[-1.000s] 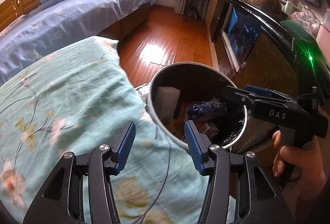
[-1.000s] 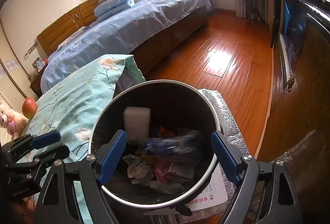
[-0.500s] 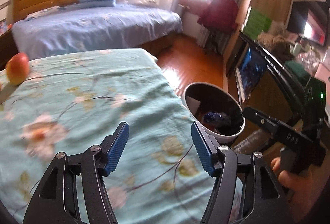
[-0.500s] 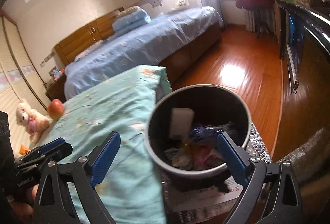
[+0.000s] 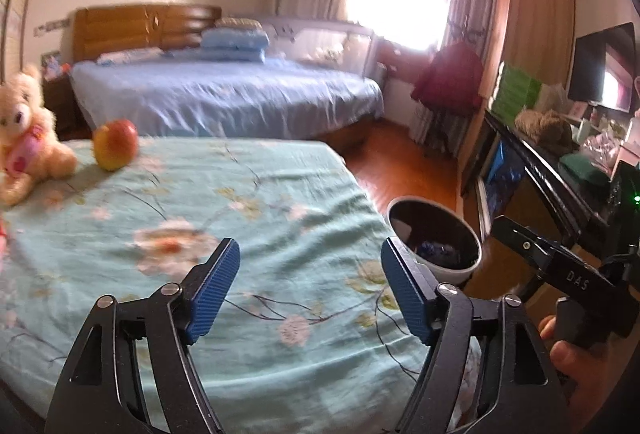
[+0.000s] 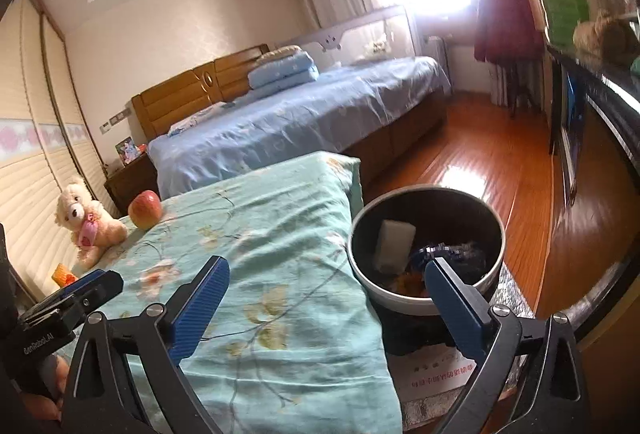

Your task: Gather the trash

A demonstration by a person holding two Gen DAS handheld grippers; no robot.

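A round dark trash bin (image 6: pixel 428 298) with a pale rim stands on the floor at the right end of a table covered by a teal floral cloth (image 6: pixel 256 258). It holds a white foam block (image 6: pixel 394 244), a blue wrapper (image 6: pixel 460 254) and other scraps. The bin shows smaller in the left wrist view (image 5: pixel 436 242). My left gripper (image 5: pixel 310 290) is open and empty above the cloth (image 5: pixel 240 234). My right gripper (image 6: pixel 326 304) is open and empty, straddling the cloth's edge and the bin's near rim.
An apple (image 5: pixel 115 149) and a teddy bear (image 5: pixel 24 130) sit at the cloth's far left; both show in the right wrist view, apple (image 6: pixel 145 209), bear (image 6: pixel 86 220). A small orange item (image 6: pixel 63 272) lies near the bear. A blue bed (image 6: pixel 304 114) is behind; a dark TV cabinet (image 5: pixel 560 178) stands right.
Both grippers have pulled up and back from the bin, and the left has swung left over the cloth. The bin now looks smaller and farther. Both stay open and empty.
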